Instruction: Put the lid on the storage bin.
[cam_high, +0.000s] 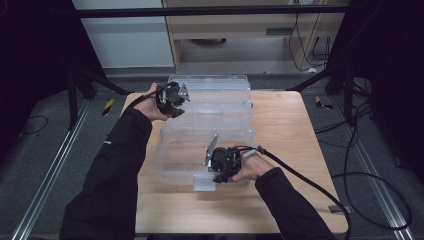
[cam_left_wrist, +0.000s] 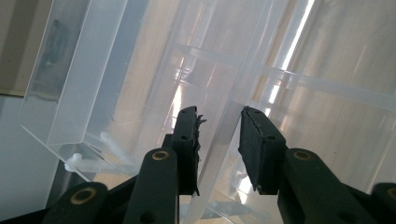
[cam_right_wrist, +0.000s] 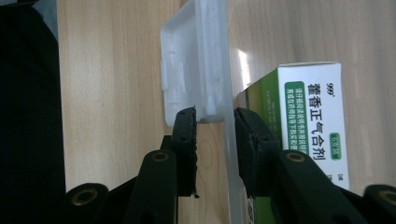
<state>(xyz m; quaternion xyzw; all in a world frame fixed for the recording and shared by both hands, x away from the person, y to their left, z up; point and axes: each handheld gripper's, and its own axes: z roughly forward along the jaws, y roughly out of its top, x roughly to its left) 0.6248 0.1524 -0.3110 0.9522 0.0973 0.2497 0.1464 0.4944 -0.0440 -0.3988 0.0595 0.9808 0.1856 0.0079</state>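
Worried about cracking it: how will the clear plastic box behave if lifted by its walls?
The clear plastic box looks thin-walled, so probably light and slightly flexy. Its glossy walls may slip between the right gripper pads. The hinged lid could swing.

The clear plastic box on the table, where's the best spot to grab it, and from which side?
Grip the clear plastic box by a thin upright wall, jaws straddling the rim from above, one inside and one outside. The walls are flat and narrow enough to fit between the pads. The right gripper straddles the near wall beside the latch tab; the left gripper straddles an edge at the far side.
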